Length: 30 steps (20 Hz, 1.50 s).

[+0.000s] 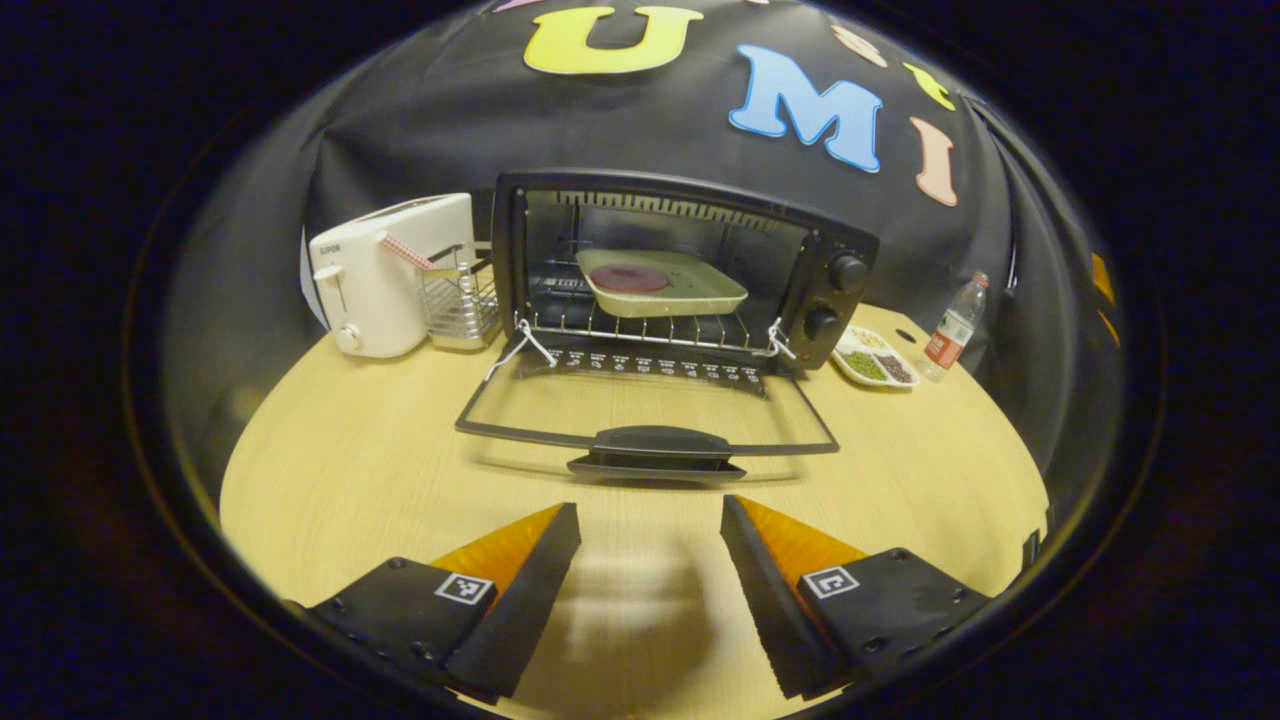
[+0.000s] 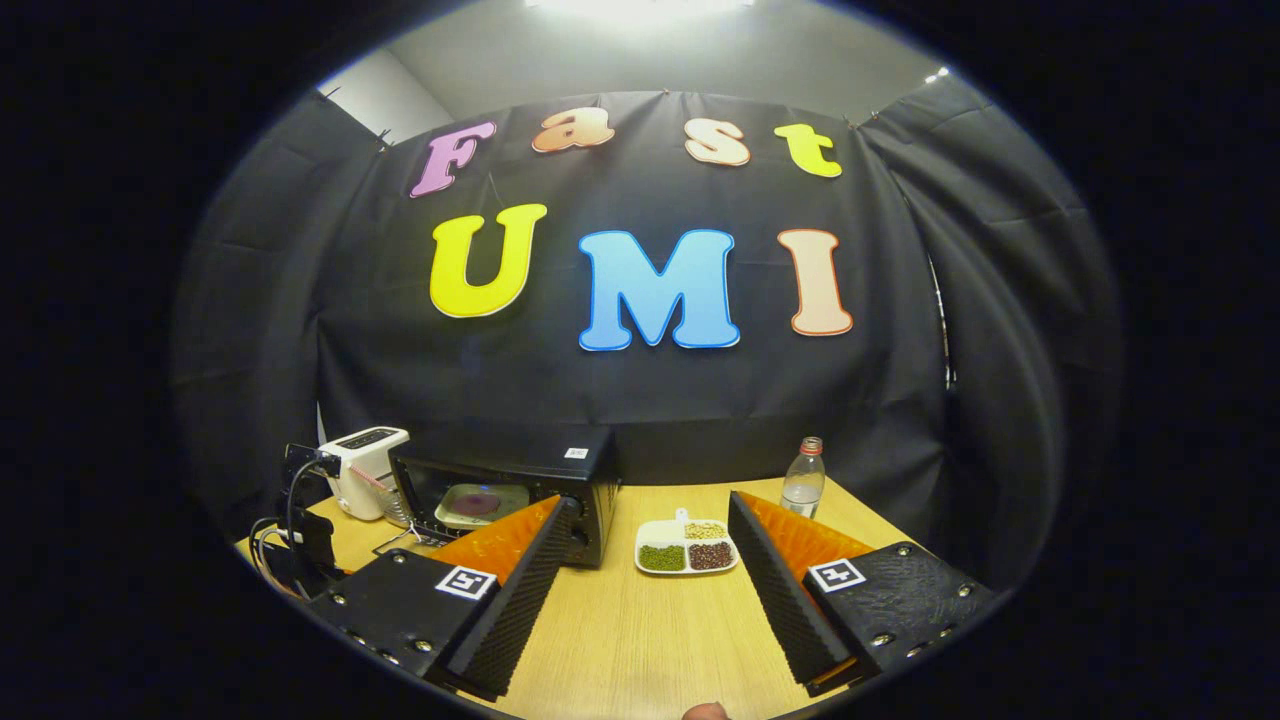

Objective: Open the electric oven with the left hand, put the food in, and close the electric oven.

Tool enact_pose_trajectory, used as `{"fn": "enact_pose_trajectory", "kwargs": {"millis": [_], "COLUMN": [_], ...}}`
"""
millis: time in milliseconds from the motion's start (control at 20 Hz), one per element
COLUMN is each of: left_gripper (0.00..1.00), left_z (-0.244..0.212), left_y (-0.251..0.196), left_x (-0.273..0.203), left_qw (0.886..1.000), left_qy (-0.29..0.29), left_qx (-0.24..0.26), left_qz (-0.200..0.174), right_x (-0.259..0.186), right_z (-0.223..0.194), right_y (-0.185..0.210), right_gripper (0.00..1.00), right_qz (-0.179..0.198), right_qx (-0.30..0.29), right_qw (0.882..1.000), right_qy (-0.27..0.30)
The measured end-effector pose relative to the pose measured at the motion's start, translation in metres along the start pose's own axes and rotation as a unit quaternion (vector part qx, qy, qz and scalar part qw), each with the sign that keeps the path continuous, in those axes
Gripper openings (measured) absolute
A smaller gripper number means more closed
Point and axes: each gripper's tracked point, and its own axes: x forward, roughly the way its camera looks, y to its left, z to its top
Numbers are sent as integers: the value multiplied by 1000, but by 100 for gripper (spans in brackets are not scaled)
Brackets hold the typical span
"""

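**A:** Where does the job stand for you right now?

**B:** The electric oven (image 1: 680, 270) sits toward the far edge of the tabletop (image 1: 350, 470), and its door (image 1: 650, 425) lies folded down flat toward you. The tray with the food (image 1: 660, 283) already rests on the rack inside. So I judge the loading done and the closing step next.

**A:** And your tools?

**B:** Your left tool (image 1: 650, 545) hangs spread and empty just short of the door handle (image 1: 655, 442), lined up with it. Your right tool (image 2: 650, 560) is spread and empty too, held off to the oven's right, facing the divided snack dish (image 2: 687, 547) and the water bottle (image 2: 803, 477).

**A:** What does the next move ask of you?

**B:** Probably bring the left tool under or onto the handle, then swing the door up on its hinge until it shuts. Keep clear of the toaster (image 1: 385, 275) and the wire rack (image 1: 458, 300) at the oven's left.
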Motion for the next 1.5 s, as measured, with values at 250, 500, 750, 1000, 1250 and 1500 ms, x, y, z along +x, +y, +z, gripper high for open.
{"fn": "enact_pose_trajectory", "kwargs": {"millis": [250, 500, 750, 1000, 1250, 1500], "left_gripper": [97, 97, 97, 91, 100, 96], "left_z": [-8, -4, 3, 31, 71, 115], "left_y": [5, 8, 9, 5, 0, -4], "left_x": [30, 42, 36, 16, 1, -1], "left_qw": [999, 998, 999, 998, 994, 989], "left_qy": [28, 21, 1, -36, -82, -123], "left_qx": [17, 50, 51, 54, 68, 82], "left_qz": [3, 11, 16, 18, 14, 14], "right_x": [1, 3, 4, 2, 2, 4], "right_z": [-2, -4, -7, -4, -15, -17], "right_y": [-9, -9, -4, 10, 24, 21], "right_gripper": [98, 98, 98, 98, 98, 98], "right_qz": [-30, -42, -35, -14, 0, -1], "right_qx": [-9, -12, -10, -5, -4, 4], "right_qw": [999, 999, 999, 1000, 1000, 1000], "right_qy": [10, 16, 19, 16, 16, 28]}}
